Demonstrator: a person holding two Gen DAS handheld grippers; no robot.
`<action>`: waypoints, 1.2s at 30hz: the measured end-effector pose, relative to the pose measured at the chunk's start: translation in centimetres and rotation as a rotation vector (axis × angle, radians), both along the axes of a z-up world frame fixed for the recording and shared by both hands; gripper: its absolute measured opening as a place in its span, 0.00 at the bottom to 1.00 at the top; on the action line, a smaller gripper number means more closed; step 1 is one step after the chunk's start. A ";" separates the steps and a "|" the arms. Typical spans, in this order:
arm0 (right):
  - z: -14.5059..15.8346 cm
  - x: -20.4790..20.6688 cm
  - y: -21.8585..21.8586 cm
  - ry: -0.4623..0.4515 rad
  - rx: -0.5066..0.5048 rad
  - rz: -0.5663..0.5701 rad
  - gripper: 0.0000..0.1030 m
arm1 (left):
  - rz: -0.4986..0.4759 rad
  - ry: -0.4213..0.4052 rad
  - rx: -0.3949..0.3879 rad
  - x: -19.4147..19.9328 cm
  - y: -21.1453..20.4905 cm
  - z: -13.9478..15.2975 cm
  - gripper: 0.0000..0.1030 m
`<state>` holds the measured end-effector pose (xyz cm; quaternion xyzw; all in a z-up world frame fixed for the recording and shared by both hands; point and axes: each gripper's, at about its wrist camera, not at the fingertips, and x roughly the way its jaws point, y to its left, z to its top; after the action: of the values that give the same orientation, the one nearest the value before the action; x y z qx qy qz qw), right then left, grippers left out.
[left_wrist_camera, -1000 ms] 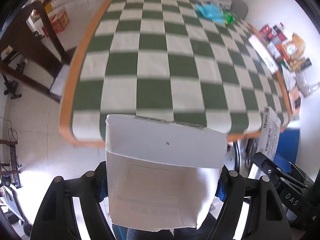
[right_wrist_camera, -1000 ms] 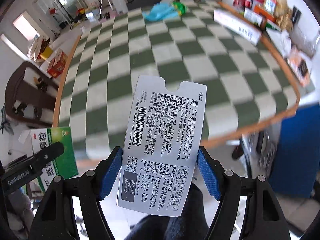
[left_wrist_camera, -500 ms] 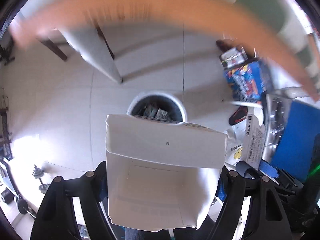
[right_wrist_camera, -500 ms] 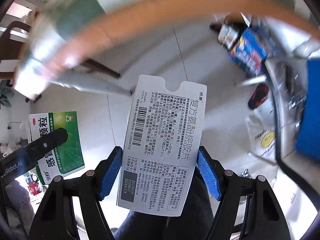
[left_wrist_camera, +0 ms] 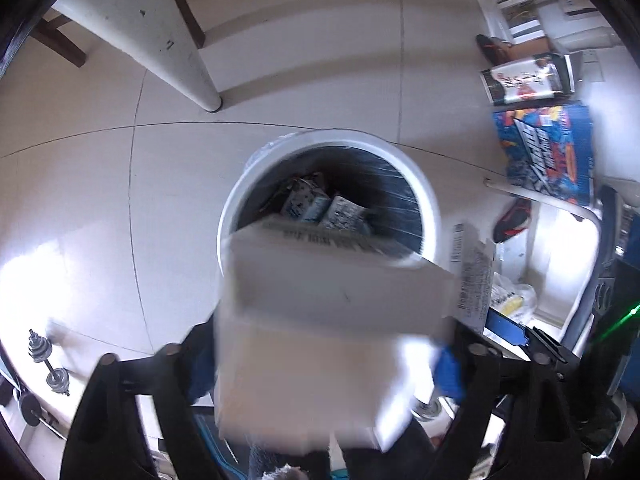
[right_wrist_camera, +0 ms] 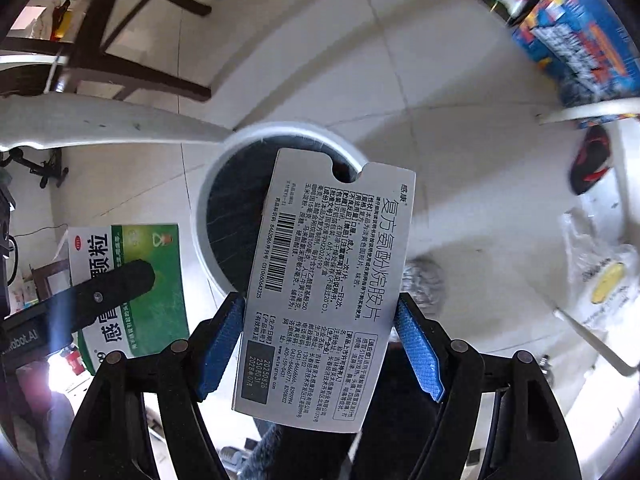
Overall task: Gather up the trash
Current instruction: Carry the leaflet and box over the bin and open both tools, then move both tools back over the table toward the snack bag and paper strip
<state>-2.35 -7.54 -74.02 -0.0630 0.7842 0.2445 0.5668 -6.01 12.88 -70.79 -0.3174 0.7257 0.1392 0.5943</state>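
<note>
the tiled floor (left_wrist_camera: 304,92) fills both views, with a white table leg (left_wrist_camera: 160,40) far left. a round white bin (left_wrist_camera: 416,184) with a dark liner stands below both grippers, trash already inside. the left gripper (left_wrist_camera: 328,364) has just been opening; the blurred white box (left_wrist_camera: 320,320) sits loose between its spread jaws, over the bin's near rim. the right gripper (right_wrist_camera: 320,340) clamps a grey card (right_wrist_camera: 332,288) above the bin (right_wrist_camera: 208,184).
</note>
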 end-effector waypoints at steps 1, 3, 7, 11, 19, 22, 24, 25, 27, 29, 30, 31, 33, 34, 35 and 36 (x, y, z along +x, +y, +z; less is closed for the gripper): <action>-1.4 -0.2 0.4 0.008 -0.010 0.012 0.80 | -0.005 0.008 0.012 -0.1 0.1 -0.3 1.00; -2.9 -0.4 0.8 0.015 -0.014 0.021 1.00 | -0.010 0.020 0.029 -0.7 0.4 -0.5 1.00; -4.3 -1.2 1.1 -0.016 -0.066 0.052 1.00 | -0.020 0.038 0.108 -2.2 0.8 0.6 1.00; -3.3 -1.7 1.2 -0.068 -0.105 0.082 1.00 | -0.022 0.048 0.181 -3.2 0.9 2.4 1.00; 2.3 -1.9 0.8 -0.141 -0.142 0.114 1.00 | -0.016 0.046 0.216 -4.5 -0.2 8.1 1.00; 5.6 -2.0 -0.1 -0.158 -0.144 0.104 1.00 | -0.017 0.041 0.227 -4.9 -1.2 11.2 1.00; 7.7 -2.0 -0.6 -0.165 -0.142 0.099 1.00 | -0.012 0.036 0.225 -5.1 -1.6 12.8 1.00; 9.1 -2.0 -0.9 -0.169 -0.141 0.091 1.00 | -0.010 0.036 0.227 -5.2 -1.8 13.7 1.00; 11.6 -1.9 -1.3 -0.181 -0.139 0.088 1.00 | -0.006 0.028 0.229 -5.6 -2.1 15.7 1.00; 14.7 -1.9 -1.8 -0.207 -0.136 0.084 1.00 | -0.006 0.022 0.237 -5.8 -2.4 18.1 1.00; 16.2 -2.0 -2.0 -0.215 -0.134 0.085 1.00 | -0.005 0.016 0.234 -5.9 -2.5 19.1 1.00; 17.6 -1.9 -2.2 -0.220 -0.129 0.079 1.00 | -0.004 0.013 0.235 -6.0 -2.7 19.9 1.00; 20.0 -2.0 -2.5 -0.227 -0.123 0.071 1.00 | -0.012 0.010 0.247 -6.1 -2.9 22.0 1.00; 21.5 -2.0 -2.6 -0.232 -0.116 0.068 1.00 | -0.016 0.007 0.250 -6.1 -2.9 23.0 1.00; 22.7 -2.1 -2.6 -0.237 -0.111 0.065 1.00 | -0.015 -0.001 0.255 -6.2 -3.0 24.2 1.00; 24.1 -2.1 -2.7 -0.244 -0.109 0.062 1.00 | -0.017 -0.008 0.262 -6.3 -3.1 25.4 1.00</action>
<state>-4.45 -10.20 -49.94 -0.1471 0.7193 0.2093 0.6459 -12.27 9.80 -45.39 -0.2314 0.7016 0.2266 0.6346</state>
